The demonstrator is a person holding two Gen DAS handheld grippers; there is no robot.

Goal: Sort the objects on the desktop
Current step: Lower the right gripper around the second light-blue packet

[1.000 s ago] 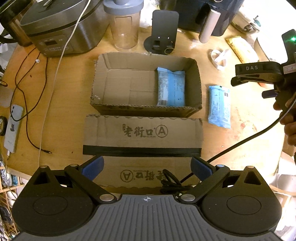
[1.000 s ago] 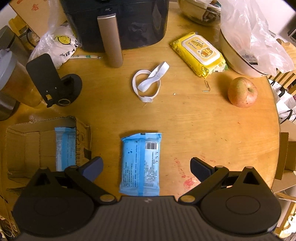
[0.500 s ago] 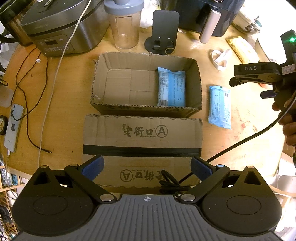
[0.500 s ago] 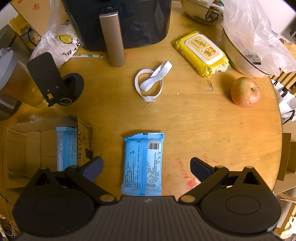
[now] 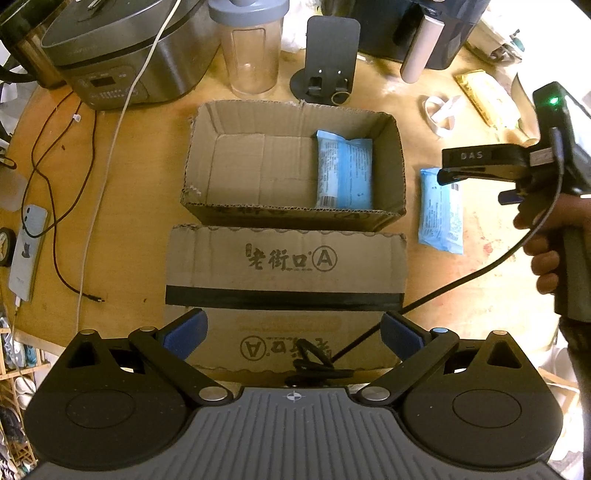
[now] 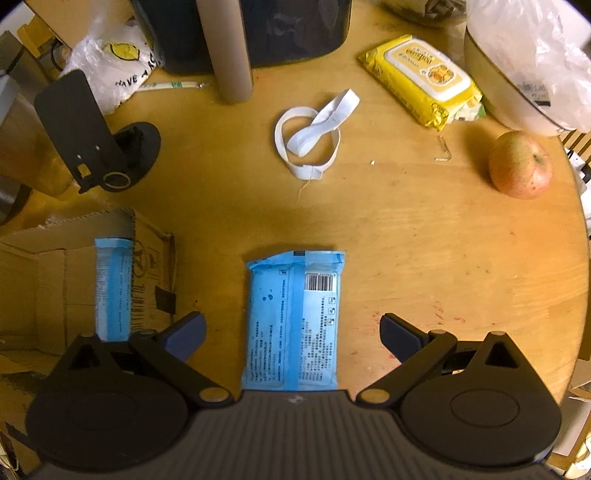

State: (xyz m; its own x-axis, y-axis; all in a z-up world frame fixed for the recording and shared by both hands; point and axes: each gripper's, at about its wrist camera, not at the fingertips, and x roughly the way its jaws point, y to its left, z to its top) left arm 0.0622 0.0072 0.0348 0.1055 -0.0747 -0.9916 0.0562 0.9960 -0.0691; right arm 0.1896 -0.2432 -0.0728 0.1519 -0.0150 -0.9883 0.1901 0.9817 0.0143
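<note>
An open cardboard box (image 5: 258,218) sits mid-table with one blue wipes packet (image 5: 344,169) lying at its right end; the same packet (image 6: 112,288) shows in the right wrist view. A second blue packet (image 6: 293,321) lies flat on the wood just right of the box, also seen as the packet (image 5: 441,214) in the left wrist view. My right gripper (image 6: 291,334) hangs open above it, fingers either side and apart from it. My left gripper (image 5: 293,330) is open over the box's folded-out front flap (image 5: 286,266), holding nothing.
Behind the packet lie a white elastic band (image 6: 314,136), a yellow wipes pack (image 6: 421,79), an apple (image 6: 521,166) and a bagged bowl (image 6: 524,66). A black stand (image 6: 92,140), an air fryer (image 6: 258,29), a rice cooker (image 5: 122,51), a clear jar (image 5: 251,48), cables and a phone (image 5: 27,254) crowd the rest.
My right gripper has come lower and slightly forward over the loose blue packet, which looks larger now. The left gripper and the box have not moved.
</note>
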